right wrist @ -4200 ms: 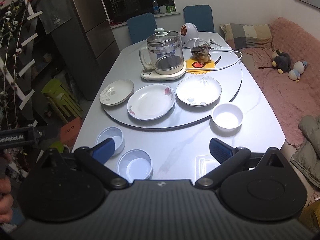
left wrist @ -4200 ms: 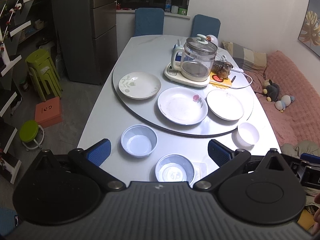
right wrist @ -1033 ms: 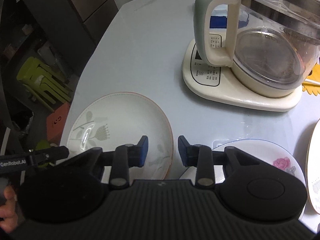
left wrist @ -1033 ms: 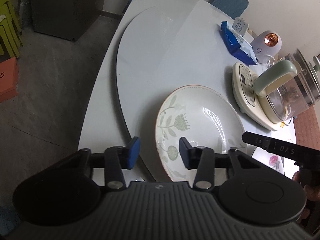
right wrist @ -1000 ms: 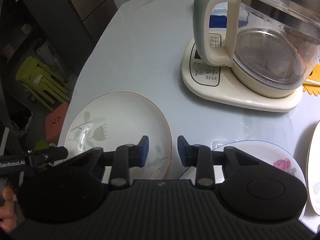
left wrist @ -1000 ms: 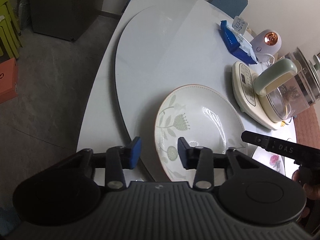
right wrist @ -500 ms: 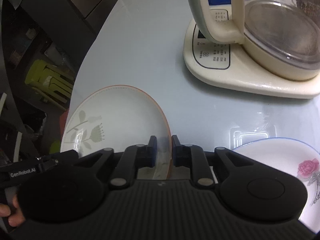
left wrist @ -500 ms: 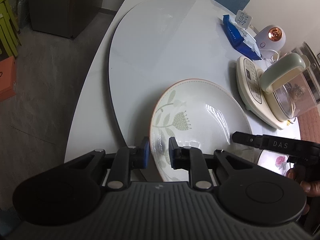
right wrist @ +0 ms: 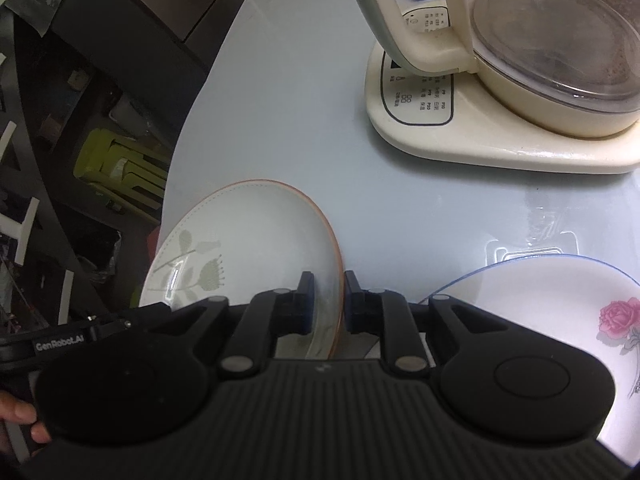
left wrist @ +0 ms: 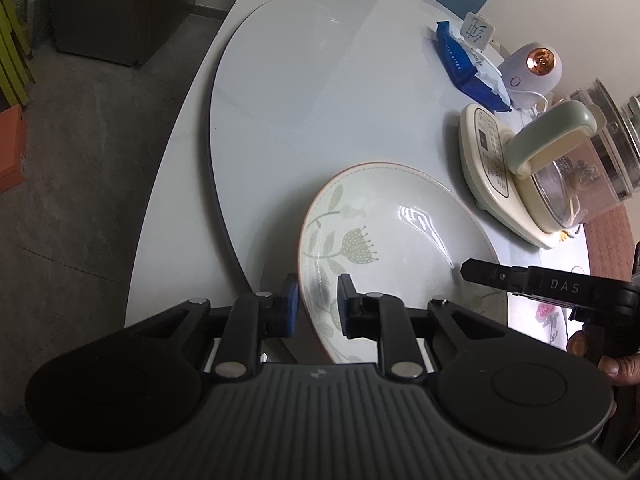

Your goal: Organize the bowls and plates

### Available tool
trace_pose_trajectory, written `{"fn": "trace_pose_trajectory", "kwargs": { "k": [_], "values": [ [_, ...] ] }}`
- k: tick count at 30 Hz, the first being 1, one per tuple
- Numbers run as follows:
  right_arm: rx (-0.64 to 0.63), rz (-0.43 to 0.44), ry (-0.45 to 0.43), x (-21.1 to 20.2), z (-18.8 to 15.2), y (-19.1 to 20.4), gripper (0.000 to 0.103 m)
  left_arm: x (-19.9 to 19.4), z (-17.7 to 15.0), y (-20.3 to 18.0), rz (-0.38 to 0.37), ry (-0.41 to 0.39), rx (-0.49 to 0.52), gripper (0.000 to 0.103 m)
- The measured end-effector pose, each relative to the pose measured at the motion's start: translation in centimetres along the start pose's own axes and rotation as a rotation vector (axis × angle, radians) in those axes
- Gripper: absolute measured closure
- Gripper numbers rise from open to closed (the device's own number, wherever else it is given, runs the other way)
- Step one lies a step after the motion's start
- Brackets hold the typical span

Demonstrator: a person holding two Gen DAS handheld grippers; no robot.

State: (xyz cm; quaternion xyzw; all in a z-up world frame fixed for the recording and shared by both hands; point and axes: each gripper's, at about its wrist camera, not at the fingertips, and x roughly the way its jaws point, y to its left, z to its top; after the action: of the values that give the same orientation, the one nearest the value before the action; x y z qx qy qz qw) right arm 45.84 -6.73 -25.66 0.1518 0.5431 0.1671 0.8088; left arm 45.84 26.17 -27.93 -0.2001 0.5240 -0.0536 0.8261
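Both the left gripper [left wrist: 317, 304] and right gripper [right wrist: 325, 303] pinch opposite rims of the leaf-patterned plate [left wrist: 394, 248] beside the kettle [right wrist: 516, 60]. Glazed ceramic looks stiff, slippery and breakable, so the thin rim likely needs firm, level holds.

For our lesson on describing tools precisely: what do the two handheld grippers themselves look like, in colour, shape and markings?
Both are matte black. The left gripper and right gripper each have a ribbed grey-black body, two round discs, silver pivot screws and blue pads on their fingers. Seen from the other camera, one bar reads "GenRobot.AI", the other "DAS". No cables or sleeves show.
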Motion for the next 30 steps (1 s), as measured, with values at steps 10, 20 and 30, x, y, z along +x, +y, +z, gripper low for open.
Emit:
{"fn": "trace_pose_trajectory", "kwargs": {
  "k": [10, 20, 30],
  "values": [
    [0.006, 0.026, -0.059, -4.2, 0.2, -0.8, 0.085, -3.0, 0.1, -2.1, -0.033, -0.036, 0.013, 0.080],
    [0.030, 0.021, -0.137, -9.4, -0.5, -1.6, 0.085, -5.9, 0.3, -6.0, -0.087, -0.066, 0.062, 0.080],
    [0.073, -0.018, -0.173, -13.3, -2.3, -5.1, 0.085, -4.8, -0.9, -11.3, -0.109, -0.020, 0.143, 0.080]
  ]
}}
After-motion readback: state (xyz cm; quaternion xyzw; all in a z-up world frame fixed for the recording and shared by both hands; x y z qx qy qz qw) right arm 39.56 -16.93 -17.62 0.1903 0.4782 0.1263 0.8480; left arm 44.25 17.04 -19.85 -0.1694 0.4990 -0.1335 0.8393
